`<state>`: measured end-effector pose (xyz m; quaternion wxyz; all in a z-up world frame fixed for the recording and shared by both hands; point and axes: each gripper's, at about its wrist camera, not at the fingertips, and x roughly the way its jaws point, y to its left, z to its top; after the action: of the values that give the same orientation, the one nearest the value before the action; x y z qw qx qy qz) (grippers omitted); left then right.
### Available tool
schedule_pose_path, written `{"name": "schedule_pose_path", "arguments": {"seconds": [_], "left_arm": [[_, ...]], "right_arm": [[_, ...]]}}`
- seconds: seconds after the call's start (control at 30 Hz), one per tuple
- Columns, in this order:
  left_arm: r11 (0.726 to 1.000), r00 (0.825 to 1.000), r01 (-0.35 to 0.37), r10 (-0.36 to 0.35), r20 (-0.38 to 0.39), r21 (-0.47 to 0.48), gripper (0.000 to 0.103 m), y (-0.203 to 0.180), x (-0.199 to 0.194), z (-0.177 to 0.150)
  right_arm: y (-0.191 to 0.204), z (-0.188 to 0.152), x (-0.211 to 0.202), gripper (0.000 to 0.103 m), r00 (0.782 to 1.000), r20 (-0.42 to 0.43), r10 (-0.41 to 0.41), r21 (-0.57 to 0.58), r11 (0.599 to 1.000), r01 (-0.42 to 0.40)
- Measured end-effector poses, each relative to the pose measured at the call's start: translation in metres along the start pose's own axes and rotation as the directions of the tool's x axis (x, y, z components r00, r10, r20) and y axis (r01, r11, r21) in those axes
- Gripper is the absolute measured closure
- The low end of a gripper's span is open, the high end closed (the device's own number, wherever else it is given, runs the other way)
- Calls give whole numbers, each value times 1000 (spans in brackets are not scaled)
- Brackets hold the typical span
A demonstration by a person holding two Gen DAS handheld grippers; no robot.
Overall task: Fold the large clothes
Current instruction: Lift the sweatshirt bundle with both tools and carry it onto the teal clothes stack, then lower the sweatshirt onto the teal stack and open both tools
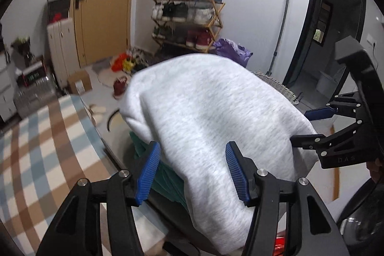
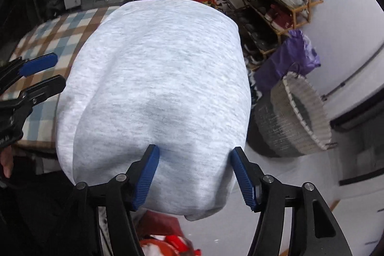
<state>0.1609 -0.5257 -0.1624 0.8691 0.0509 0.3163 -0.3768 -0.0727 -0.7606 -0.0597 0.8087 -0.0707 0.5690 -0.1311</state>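
Observation:
A folded light grey sweatshirt (image 1: 204, 100) (image 2: 156, 64) lies as a thick bundle on top of a green garment (image 1: 168, 179). My left gripper (image 1: 193, 144) is open, its blue pads wide apart. The left pad is over the green cloth and the right pad over the grey cloth, and neither is pinching. From the right wrist view the left gripper (image 2: 60, 68) stands open beside the bundle's left edge. My right gripper (image 2: 195, 149) is open above the bundle's near end, its pads straddling the cloth. In the left wrist view the right gripper (image 1: 298, 125) sits at the bundle's right edge.
A bed with a checked blue and brown cover (image 1: 48, 136) (image 2: 48, 32) lies to the left. A wicker basket (image 2: 295, 116) and a purple bag (image 2: 288, 56) stand on the floor to the right. A shoe rack (image 1: 189, 16) stands by the wall. Red items (image 2: 163, 244) lie below.

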Motion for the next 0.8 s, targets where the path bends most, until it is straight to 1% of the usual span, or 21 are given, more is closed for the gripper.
{"name": "schedule_pose_path", "arguments": {"seconds": [0.07,0.1,0.17,0.2,0.27,0.33,0.37,0.43,0.47,0.53,0.57,0.6,0.63,0.67,0.7,0.73,0.77,0.8], "left_arm": [[999,999,49,-49,9,5,51,0,9,3],[997,997,76,-76,-8,1,51,5,21,6],[993,992,120,-120,-48,-13,51,2,30,4],[990,987,141,-141,-77,-11,51,-2,39,3],[987,978,159,-157,-136,5,51,-10,55,-2],[985,973,172,-169,-155,9,51,-10,71,-8],[982,968,187,-184,-169,-1,51,-10,75,-7],[970,951,237,-242,-191,-53,51,-1,85,-7],[962,943,260,-271,-195,-80,51,5,90,-8],[950,932,291,-309,-192,-117,52,13,92,-9],[945,929,300,-320,-184,-130,52,16,89,-9],[938,927,312,-335,-167,-151,51,21,83,-9],[927,923,328,-356,-150,-179,51,28,81,-8],[919,918,340,-371,-143,-201,51,33,80,-9],[905,909,356,-394,-139,-234,51,38,81,-10],[894,902,368,-410,-135,-257,52,41,82,-11],[892,902,369,-412,-131,-260,52,41,81,-12],[900,909,361,-398,-126,-245,51,38,79,-12]], "right_arm": [[-9,1,6,33,999,-13,34,36,999,-33],[-11,1,2,32,999,-16,50,49,998,-49],[-18,1,5,28,997,-20,70,79,994,-69],[-15,0,0,27,998,-19,64,80,995,-62],[-12,0,3,27,999,-10,41,68,997,-40],[-10,1,4,27,1000,-11,20,53,998,-19],[-8,0,6,27,1000,-11,5,42,999,-5],[-8,-2,10,27,1000,-11,-10,37,999,10],[-10,-3,13,27,1000,-6,-9,45,999,9],[-12,-6,12,26,1000,-1,3,60,998,-3],[-14,-3,8,26,1000,-5,22,68,997,-21],[-18,0,2,27,999,-3,47,82,996,-47],[-22,5,-9,34,997,11,76,107,991,-76],[-26,12,-21,52,994,43,105,136,985,-110],[-28,17,-31,56,990,74,122,152,980,-132],[-31,31,-46,55,983,121,139,167,973,-158],[-31,43,-54,55,978,151,148,172,970,-173],[-28,60,-59,55,971,171,164,166,967,-192]]}}
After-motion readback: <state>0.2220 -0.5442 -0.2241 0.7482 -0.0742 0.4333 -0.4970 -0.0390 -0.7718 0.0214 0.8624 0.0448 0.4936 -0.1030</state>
